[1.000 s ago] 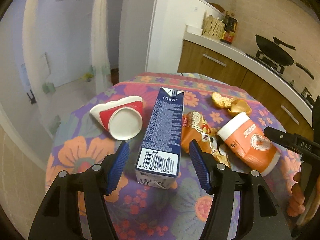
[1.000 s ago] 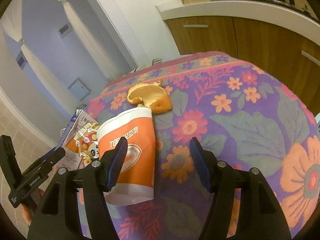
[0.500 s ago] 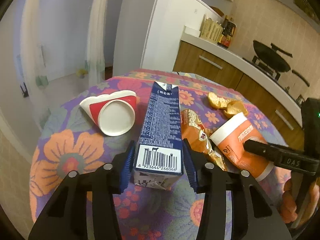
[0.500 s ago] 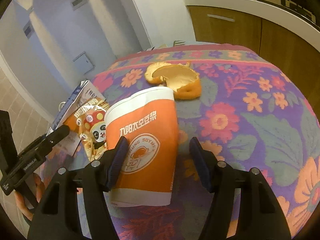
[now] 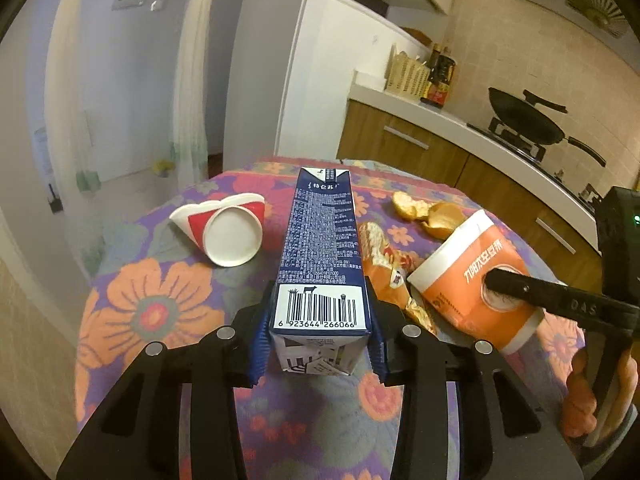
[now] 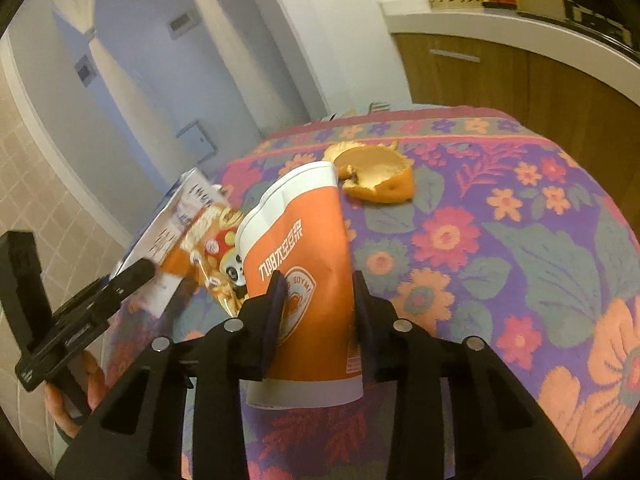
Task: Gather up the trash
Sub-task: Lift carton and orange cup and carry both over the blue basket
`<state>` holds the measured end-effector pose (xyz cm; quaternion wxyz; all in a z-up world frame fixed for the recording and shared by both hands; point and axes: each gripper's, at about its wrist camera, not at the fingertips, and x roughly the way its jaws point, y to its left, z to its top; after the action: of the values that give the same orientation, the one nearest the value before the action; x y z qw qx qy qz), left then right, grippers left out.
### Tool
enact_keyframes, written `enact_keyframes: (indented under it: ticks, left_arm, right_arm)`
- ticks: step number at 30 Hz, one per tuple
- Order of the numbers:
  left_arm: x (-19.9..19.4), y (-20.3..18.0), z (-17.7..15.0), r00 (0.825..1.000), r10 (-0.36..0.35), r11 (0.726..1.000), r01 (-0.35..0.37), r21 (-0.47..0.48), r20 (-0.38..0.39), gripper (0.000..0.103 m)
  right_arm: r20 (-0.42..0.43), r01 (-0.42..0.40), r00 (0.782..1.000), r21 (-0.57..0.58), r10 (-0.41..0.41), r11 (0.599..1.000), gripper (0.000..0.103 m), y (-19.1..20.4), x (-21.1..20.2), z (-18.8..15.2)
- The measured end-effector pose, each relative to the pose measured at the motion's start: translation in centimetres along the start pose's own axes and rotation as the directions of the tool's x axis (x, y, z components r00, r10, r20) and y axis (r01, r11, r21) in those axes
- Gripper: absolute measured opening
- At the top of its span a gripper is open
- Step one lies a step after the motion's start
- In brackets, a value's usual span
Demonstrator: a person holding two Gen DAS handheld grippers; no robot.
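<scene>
Both tools closed since a second ago: left tool (image 5: 320,344) clamps carton (image 5: 322,264) base, right tool (image 6: 316,304) squeezes cup (image 6: 304,276) mid-wall—light, crushable, so I'd grip gently.

Round table with floral cloth (image 5: 152,312), purple with orange flowers. Lying on it: dark blue milk carton (image 5: 320,256) on its side; red-and-white paper cup (image 5: 224,228) tipped over left of the carton; orange snack wrapper (image 5: 384,264) just right of it; orange paper cup (image 6: 308,272) on its side; orange peel (image 6: 376,176) toward the far edge.
</scene>
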<state>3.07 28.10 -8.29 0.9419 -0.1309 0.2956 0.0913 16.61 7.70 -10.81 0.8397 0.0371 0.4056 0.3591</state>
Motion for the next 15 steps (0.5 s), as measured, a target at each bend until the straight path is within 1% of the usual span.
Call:
enact_keyframes:
  ticks: [6, 10, 13, 15]
  left_arm:
    - [-3.5, -0.9, 0.9, 0.997, -0.019, 1.000, 0.019, 0.002, 0.070, 0.037]
    - [-5.1, -2.6, 1.9, 0.992, -0.071, 0.997, 0.069, 0.016, 0.105, 0.037]
    - [-5.6, -4.4, 2.6, 0.986, -0.118, 0.993, 0.115, 0.035, 0.114, 0.037]
    - [-5.7, -6.2, 3.1, 0.982, -0.150, 0.988, 0.144, 0.061, 0.116, 0.037]
  right_arm:
    - [0.086, -0.013, 0.996, 0.064, 0.008, 0.998, 0.030, -1.3, -3.5, -1.2]
    - [0.143, -0.017, 0.990, 0.088, 0.004, 0.996, 0.030, -2.3, -6.8, -2.1]
    - [0.196, -0.008, 0.980, 0.102, -0.012, 0.995, 0.030, -3.2, -9.5, -2.3]
    - [0.240, 0.002, 0.970, 0.114, -0.029, 0.994, 0.030, -3.9, -11.6, -2.4]
